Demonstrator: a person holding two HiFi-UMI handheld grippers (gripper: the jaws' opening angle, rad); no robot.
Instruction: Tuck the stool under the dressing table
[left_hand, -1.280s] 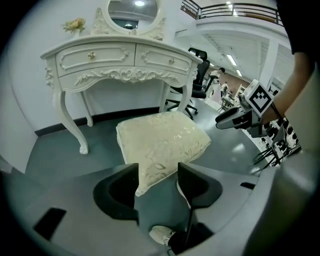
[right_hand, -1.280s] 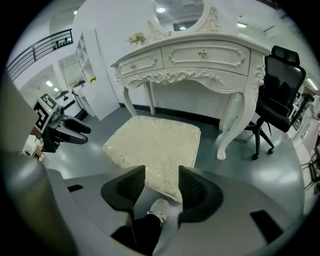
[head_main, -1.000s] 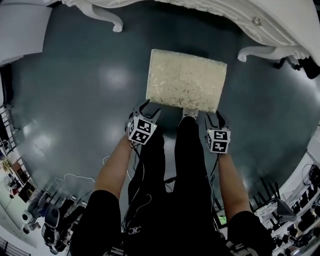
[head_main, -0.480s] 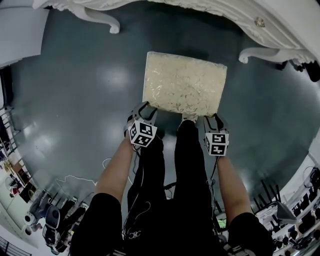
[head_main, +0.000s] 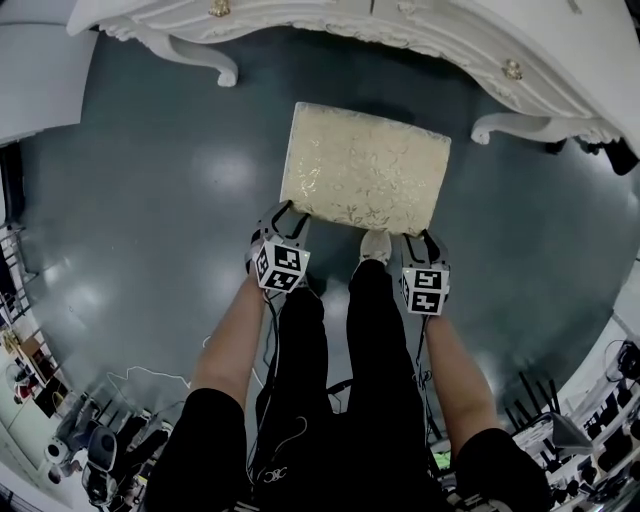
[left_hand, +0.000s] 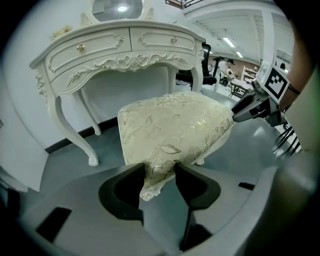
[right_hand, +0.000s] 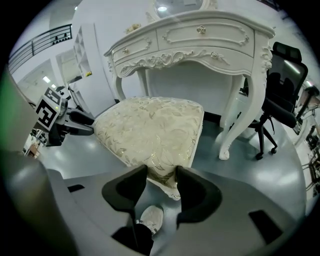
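Note:
The stool (head_main: 365, 180) has a cream and gold cushion and stands on the dark floor just in front of the white dressing table (head_main: 400, 30). My left gripper (head_main: 290, 215) is at the near left corner. In the left gripper view the jaws (left_hand: 160, 167) grip that corner of the stool (left_hand: 175, 125). My right gripper (head_main: 425, 240) is at the near right corner. Its jaws (right_hand: 161, 170) are closing, and the corner of the stool (right_hand: 150, 130) fills the gap between them. Each gripper view shows the other gripper across the seat.
The table's curved legs (head_main: 225, 70) (head_main: 490, 128) flank the opening behind the stool. The person's leg and pale shoe (head_main: 375, 245) stand between the grippers. A black office chair (right_hand: 282, 110) sits to the right of the table. Cables and gear (head_main: 100, 440) lie at the lower left.
Both grippers moved forward and down onto the stool's near corners, and their jaws narrowed around the cushion. More of the dressing table has come into view.

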